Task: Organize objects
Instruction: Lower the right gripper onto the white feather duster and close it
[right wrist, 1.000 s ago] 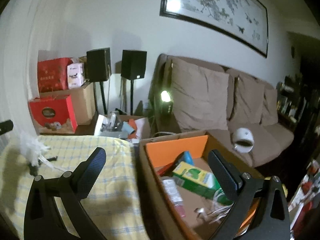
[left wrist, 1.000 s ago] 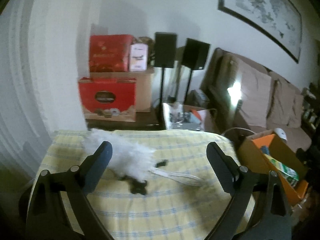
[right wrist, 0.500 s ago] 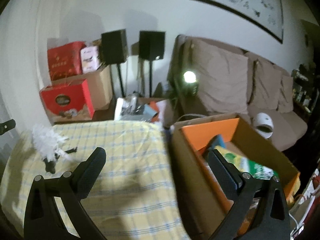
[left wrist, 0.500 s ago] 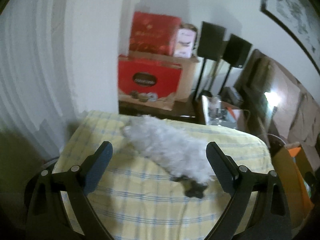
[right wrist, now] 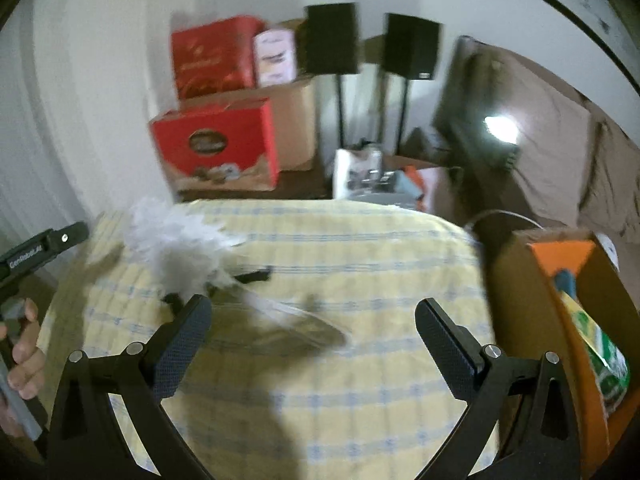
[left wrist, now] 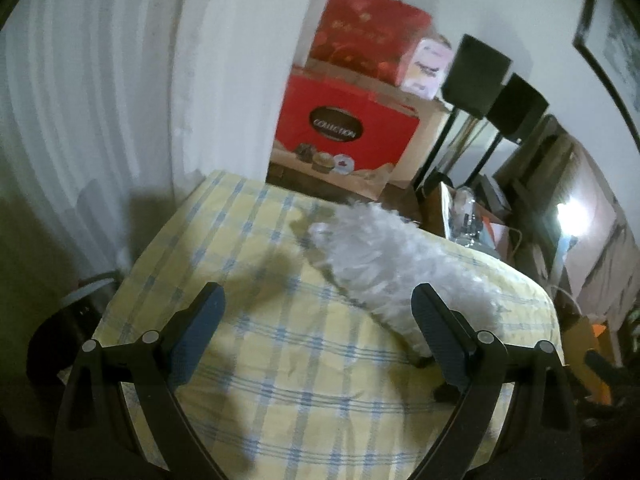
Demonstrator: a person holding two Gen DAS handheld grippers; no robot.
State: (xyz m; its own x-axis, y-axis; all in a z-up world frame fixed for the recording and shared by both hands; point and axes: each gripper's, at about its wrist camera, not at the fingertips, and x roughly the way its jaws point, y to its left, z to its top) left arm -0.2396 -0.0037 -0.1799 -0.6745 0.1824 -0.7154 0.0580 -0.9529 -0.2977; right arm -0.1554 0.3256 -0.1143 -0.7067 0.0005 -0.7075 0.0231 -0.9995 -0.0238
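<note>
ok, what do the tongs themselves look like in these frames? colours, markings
Both the left tongs and right tongs are black, each with two angled fingers carrying dark textured pads and silver pivot screws. In the right wrist view the left unit's black body carries white lettering, too blurred to read. No sleeves or cables visible.

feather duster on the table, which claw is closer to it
Left. The left claw hovers right beside the feather duster, one finger overlapping its fluff; the right claw hangs back near its clear handle.
</note>
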